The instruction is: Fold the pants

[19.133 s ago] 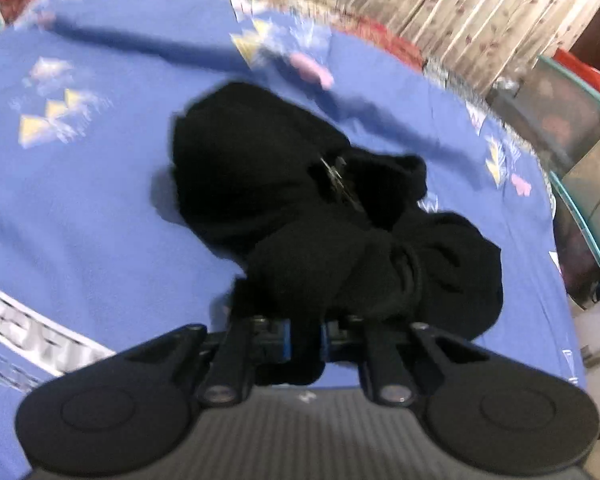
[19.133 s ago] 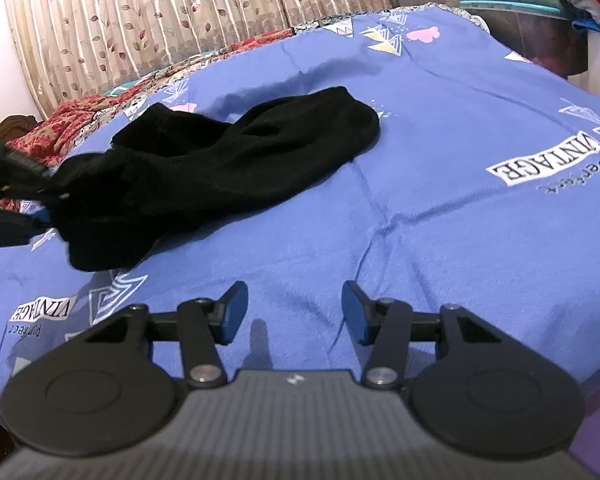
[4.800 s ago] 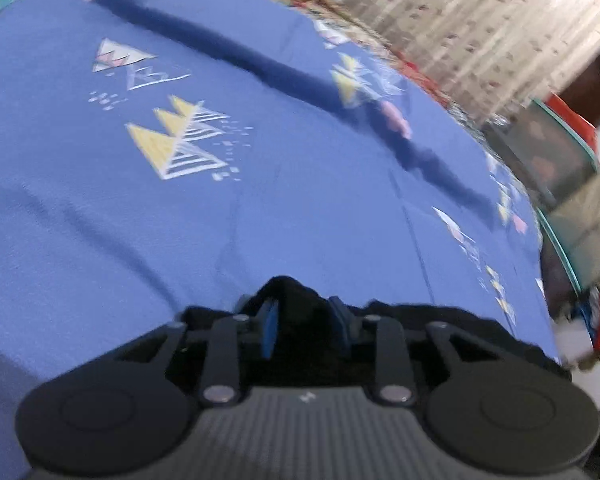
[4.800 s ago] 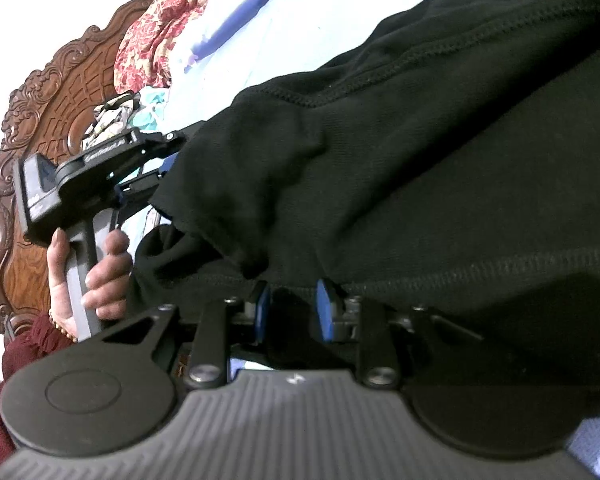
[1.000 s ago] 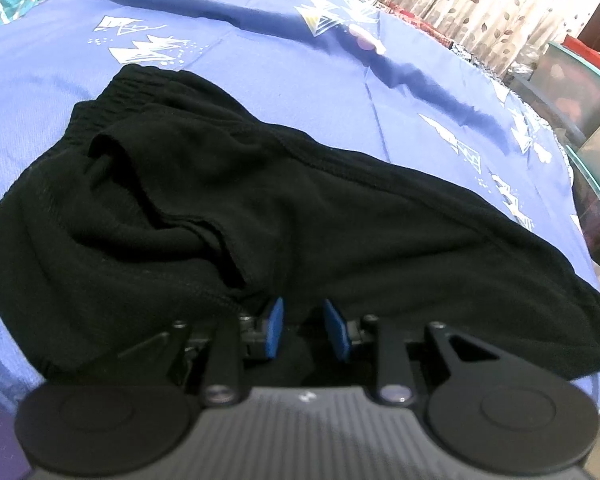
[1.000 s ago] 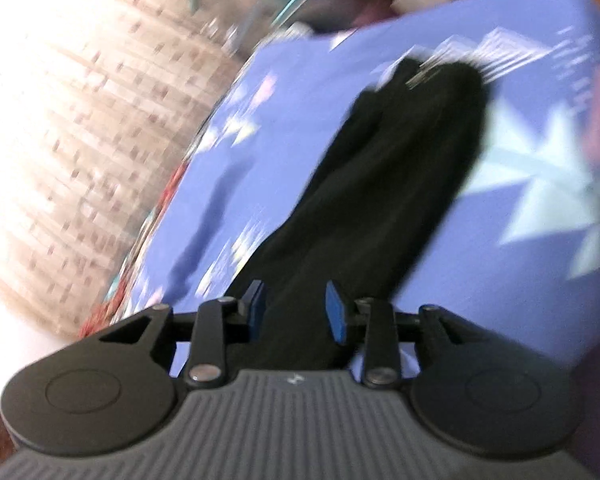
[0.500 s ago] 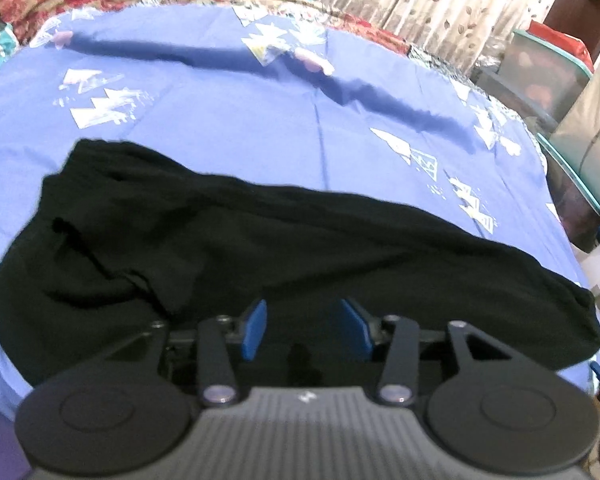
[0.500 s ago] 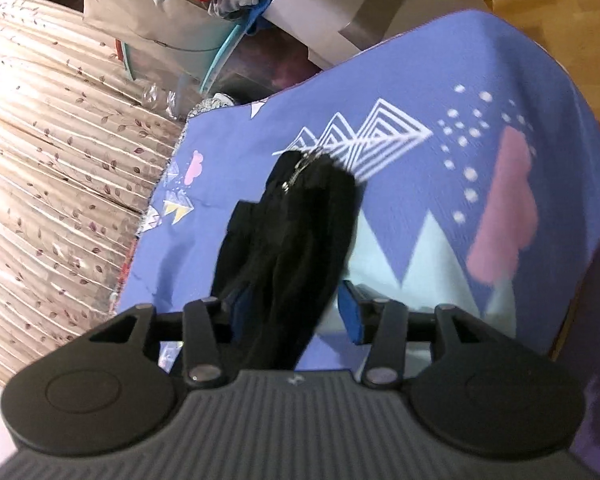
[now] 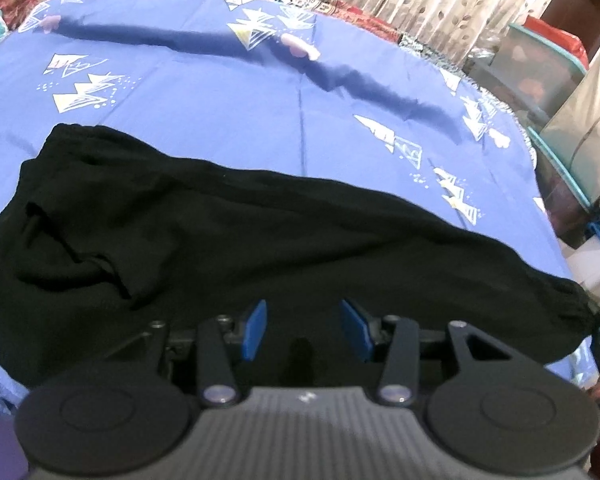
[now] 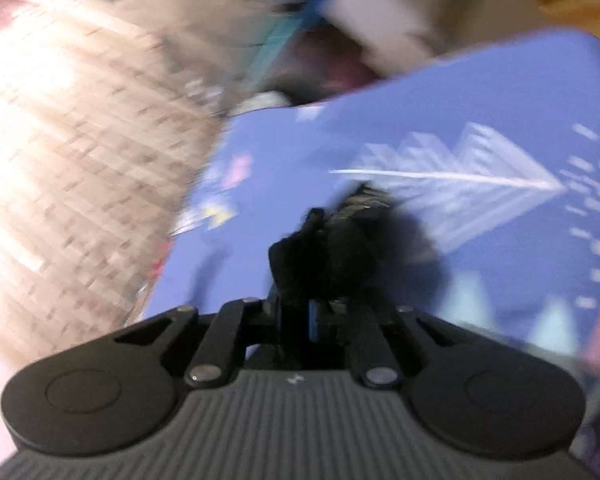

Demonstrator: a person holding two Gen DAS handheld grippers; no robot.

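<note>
Left gripper [image 9: 304, 330] — jaws apart, empty, above pants [image 9: 260, 236]; right gripper [image 10: 316, 316] — jaws closing on pants' end.

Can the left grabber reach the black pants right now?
Probably yes. The left grabber hangs open just above the pants spread on the blue sheet, with nothing between them.

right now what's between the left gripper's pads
Nothing is held: in the left wrist view the left gripper stands open above the black pants on the blue sheet.

pants [image 9: 260, 240] now spread flat — unbunched
</note>
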